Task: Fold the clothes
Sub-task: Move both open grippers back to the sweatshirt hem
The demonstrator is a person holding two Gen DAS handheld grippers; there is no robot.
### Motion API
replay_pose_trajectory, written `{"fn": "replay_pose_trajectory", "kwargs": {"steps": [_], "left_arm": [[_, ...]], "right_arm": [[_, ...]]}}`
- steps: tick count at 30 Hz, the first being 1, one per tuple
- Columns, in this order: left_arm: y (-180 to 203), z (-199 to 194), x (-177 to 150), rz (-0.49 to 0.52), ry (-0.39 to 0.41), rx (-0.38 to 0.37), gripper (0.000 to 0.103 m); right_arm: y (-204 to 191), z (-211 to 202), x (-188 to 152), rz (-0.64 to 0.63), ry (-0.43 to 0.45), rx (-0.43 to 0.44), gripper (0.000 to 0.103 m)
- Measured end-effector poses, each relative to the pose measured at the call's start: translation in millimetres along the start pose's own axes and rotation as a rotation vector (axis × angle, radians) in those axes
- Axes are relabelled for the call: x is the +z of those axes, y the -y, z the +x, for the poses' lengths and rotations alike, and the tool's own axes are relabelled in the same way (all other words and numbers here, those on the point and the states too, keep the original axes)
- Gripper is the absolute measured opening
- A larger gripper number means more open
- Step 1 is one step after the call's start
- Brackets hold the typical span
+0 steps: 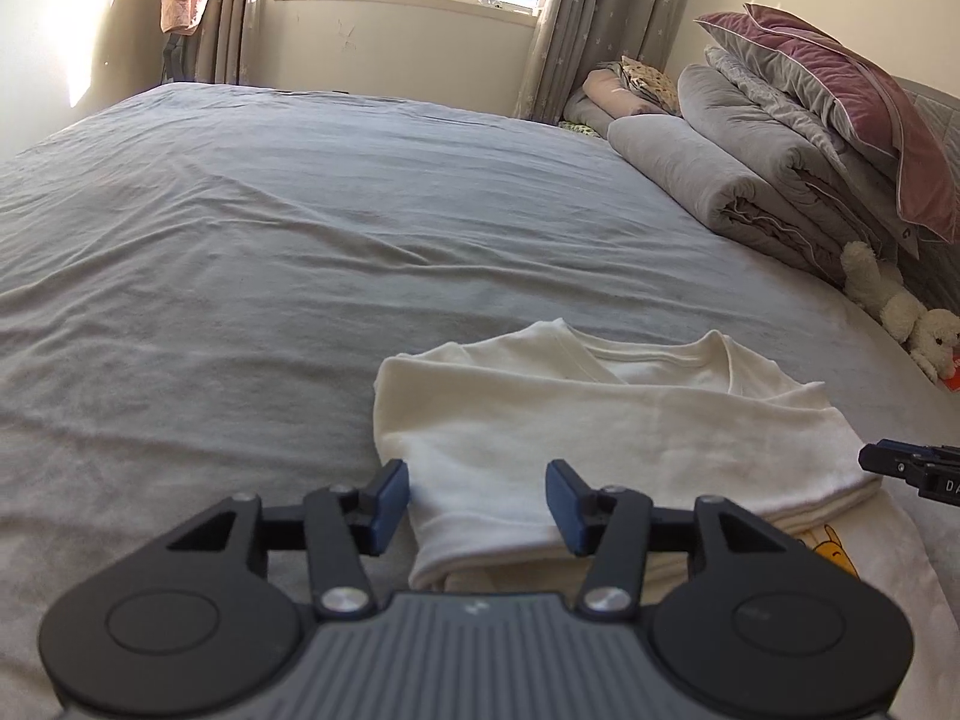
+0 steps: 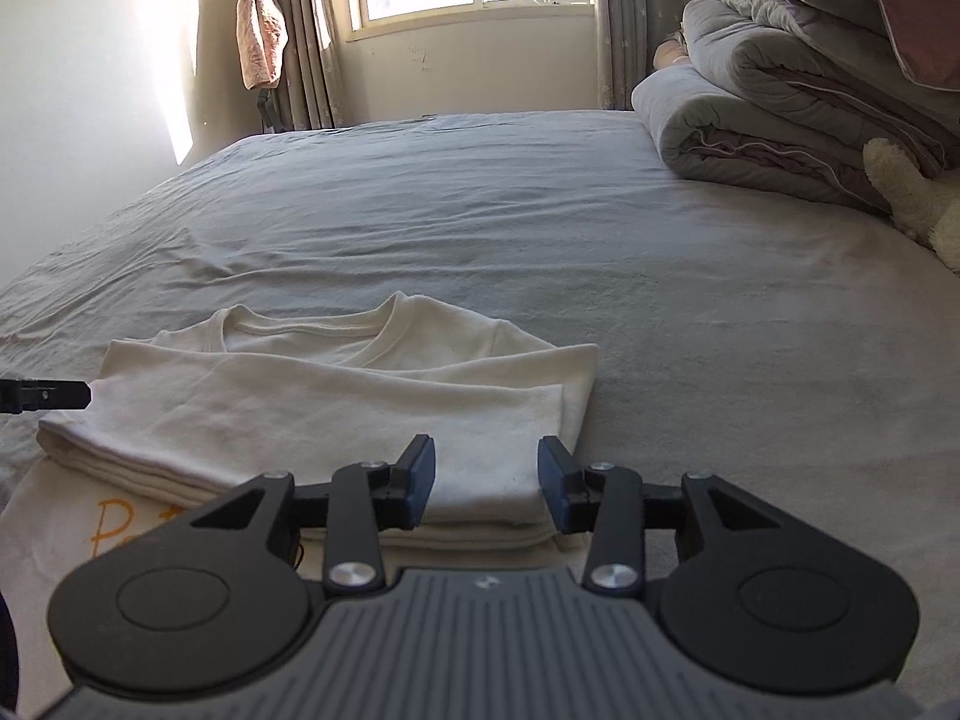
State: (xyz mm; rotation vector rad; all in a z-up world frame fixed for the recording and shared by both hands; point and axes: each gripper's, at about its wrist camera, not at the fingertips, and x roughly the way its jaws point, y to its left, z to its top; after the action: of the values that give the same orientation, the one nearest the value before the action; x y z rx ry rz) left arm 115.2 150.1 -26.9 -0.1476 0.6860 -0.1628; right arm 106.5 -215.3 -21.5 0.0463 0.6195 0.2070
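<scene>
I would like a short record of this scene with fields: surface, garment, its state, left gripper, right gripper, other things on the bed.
surface: bed with grey sheet
garment: cream T-shirt, neckline toward the window
state: folded into a flat rectangle, lower part with orange print still spread under it
left gripper: open, over the shirt's left near corner, nothing pinched
right gripper: open, over the shirt's right near corner, nothing pinched
other things: rolled grey quilts, mauve pillow, white plush toy
</scene>
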Motion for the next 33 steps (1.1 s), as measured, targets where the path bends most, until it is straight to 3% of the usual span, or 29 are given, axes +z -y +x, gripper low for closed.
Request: {"fn": "replay_pose_trajectory", "kwargs": {"steps": [8,12,19,33], "left_arm": [[17.3,-34.6,-27.3,-0.023,0.01,-0.029,0.054],[33.2,-46.4,-48.5,0.012,-0.002,-0.029,0.054],[62.2,-67.1,-95.0,0.163,-0.027,0.004,0.057],[63.2,-117.4,-131.1,0.2,-0.107,-0.008,0.058]], "right_arm": [[-8.3,-25.5,-26.1,0.028,-0.046,-0.001,0.043],[-17.2,-37.0,-45.3,0.015,-0.063,-0.005,0.044],[-28.6,-58.4,-66.4,-0.053,-0.078,-0.028,0.049],[-33.0,-111.4,-100.9,-0.128,-0.161,-0.037,0.049]]}}
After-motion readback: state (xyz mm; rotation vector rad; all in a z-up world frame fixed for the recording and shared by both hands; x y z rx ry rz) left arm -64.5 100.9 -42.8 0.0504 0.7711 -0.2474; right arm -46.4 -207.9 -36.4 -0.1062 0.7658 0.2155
